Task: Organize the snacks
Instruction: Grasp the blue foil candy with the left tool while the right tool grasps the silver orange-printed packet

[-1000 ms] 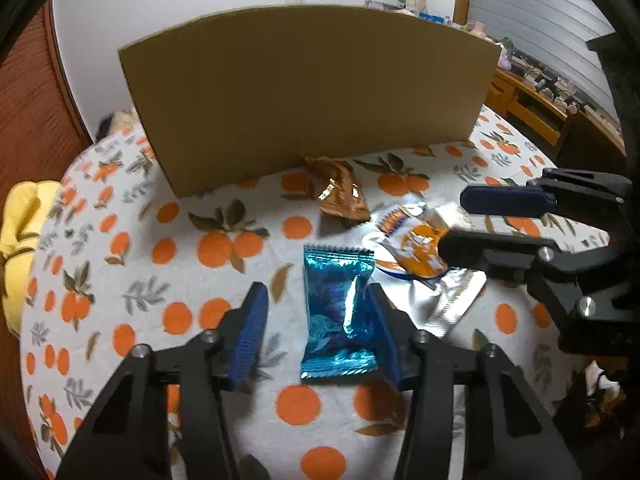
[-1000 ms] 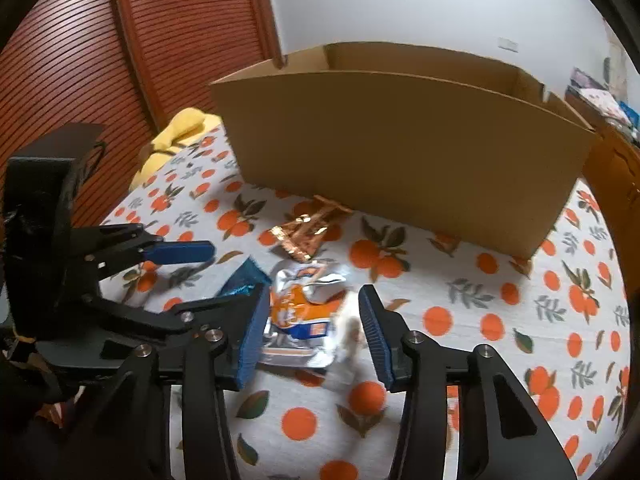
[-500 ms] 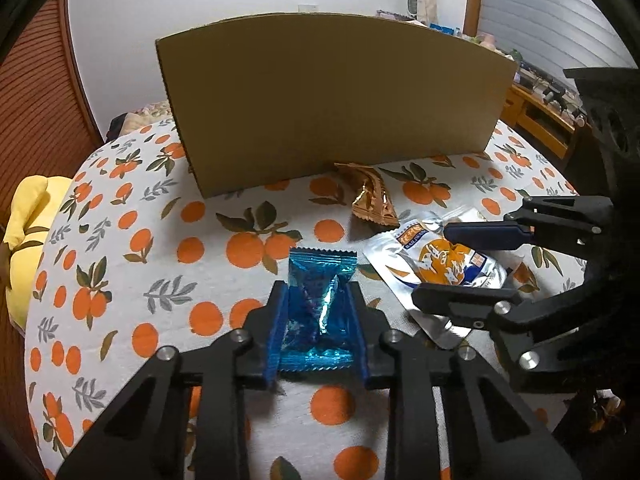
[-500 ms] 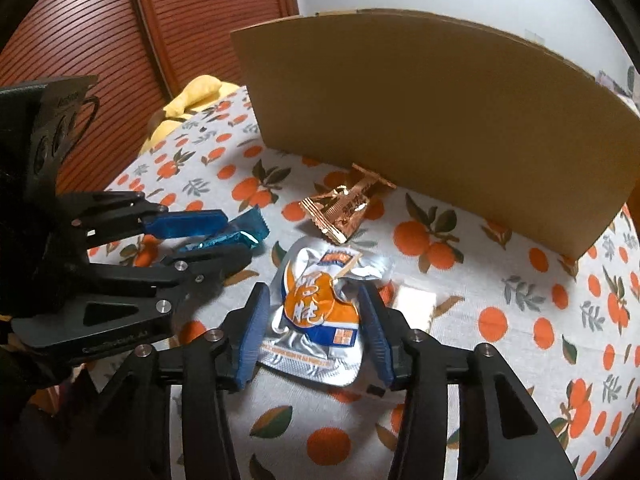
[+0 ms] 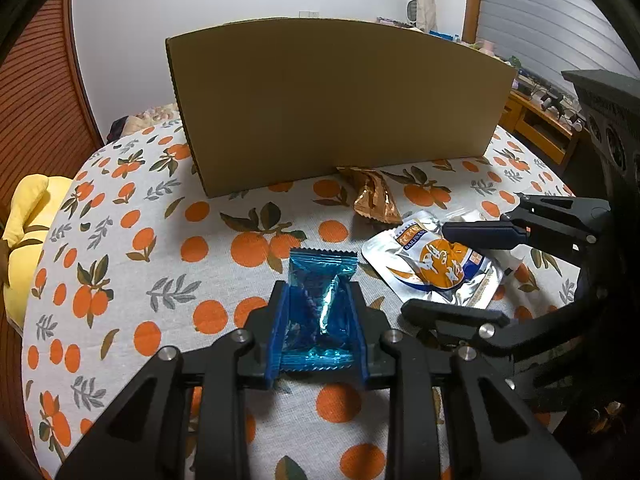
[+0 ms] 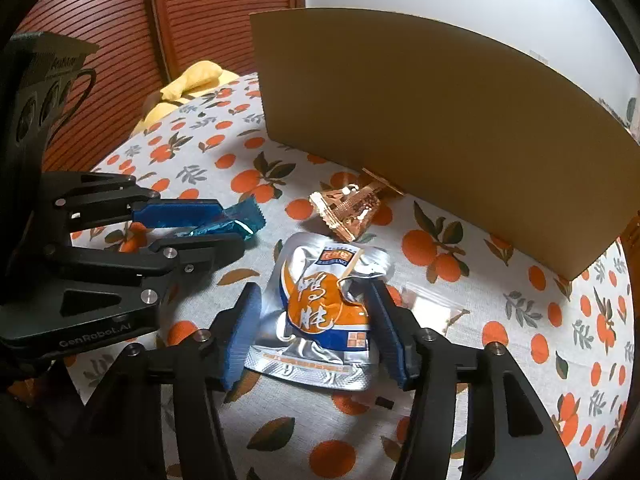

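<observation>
The left gripper [image 5: 318,330] has its fingers [image 5: 277,334] clamped on the blue packet [image 5: 322,280], pinching its near half so the foil buckles between the pads; the right gripper [image 6: 316,328] has fingers [image 6: 386,336] apart, straddling the silver-and-orange pouch [image 6: 326,312] that lies flat on the orange-print surface [image 6: 520,320]; just beyond it sits a crumpled copper wrapper [image 6: 348,210] against the cardboard box [image 6: 420,128]; all three look light, soft and slick, so a squeeze across the body rather than a crimped edge seems the safer hold, likely to crumple, not break.
</observation>
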`<state>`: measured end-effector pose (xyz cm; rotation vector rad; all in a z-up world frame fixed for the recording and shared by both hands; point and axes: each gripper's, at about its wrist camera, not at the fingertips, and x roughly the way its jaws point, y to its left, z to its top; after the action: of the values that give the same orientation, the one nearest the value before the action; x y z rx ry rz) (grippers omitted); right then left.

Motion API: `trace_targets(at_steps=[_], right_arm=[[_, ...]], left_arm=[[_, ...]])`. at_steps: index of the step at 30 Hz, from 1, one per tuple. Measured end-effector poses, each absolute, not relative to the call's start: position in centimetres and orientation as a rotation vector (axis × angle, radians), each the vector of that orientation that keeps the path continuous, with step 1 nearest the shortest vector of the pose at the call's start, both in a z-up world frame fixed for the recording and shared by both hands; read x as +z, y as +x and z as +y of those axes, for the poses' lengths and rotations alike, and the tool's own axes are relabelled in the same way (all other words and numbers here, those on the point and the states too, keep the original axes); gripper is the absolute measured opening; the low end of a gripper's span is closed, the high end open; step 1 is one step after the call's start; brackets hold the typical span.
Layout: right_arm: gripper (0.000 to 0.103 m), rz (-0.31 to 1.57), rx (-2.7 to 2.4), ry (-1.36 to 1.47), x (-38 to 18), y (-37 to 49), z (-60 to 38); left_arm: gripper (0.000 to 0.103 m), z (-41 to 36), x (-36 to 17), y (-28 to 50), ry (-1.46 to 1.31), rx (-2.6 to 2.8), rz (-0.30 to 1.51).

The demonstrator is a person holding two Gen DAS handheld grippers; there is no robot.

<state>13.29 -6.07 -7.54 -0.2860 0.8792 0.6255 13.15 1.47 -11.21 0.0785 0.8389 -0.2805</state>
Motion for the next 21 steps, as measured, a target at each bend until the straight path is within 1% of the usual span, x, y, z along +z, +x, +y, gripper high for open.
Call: trace_targets(at_steps=[3,7,12,14,18,21], right_arm=[[0.065,0.879,0.624,-0.295,-7.6,13.3,-5.9],[0.068,0.878,0.623,-0.304,-7.7,13.3,-5.7],[0.068,0.879,0.618,-0.304,-7.7,13.3,-5.6],[0.063,0.875,0.621,-0.304,-7.6,13.2,-5.6],[0.039,0.865,0.599,-0.282,-7.3,13.1,-6.1],[0.036,0.872,0.618,-0.242,-7.2,13.3,-6.7]], left_arm=[[0.026,1.6,-11.2,13.2,0.07,-0.282,0.835],[0.026,1.7,-11.2,13.2,0.053,-0.285,0.834],[0.026,1.9,-11.2,13.2,0.038,-0.282,0.834],[0.026,2.1,-11.3,13.3,0.031,-0.281,0.835],[0.026,2.2,-11.3,13.2,0.024,-0.282,0.836],[0.026,2.2,-11.3,13.2,0.023,-0.282,0.837]])
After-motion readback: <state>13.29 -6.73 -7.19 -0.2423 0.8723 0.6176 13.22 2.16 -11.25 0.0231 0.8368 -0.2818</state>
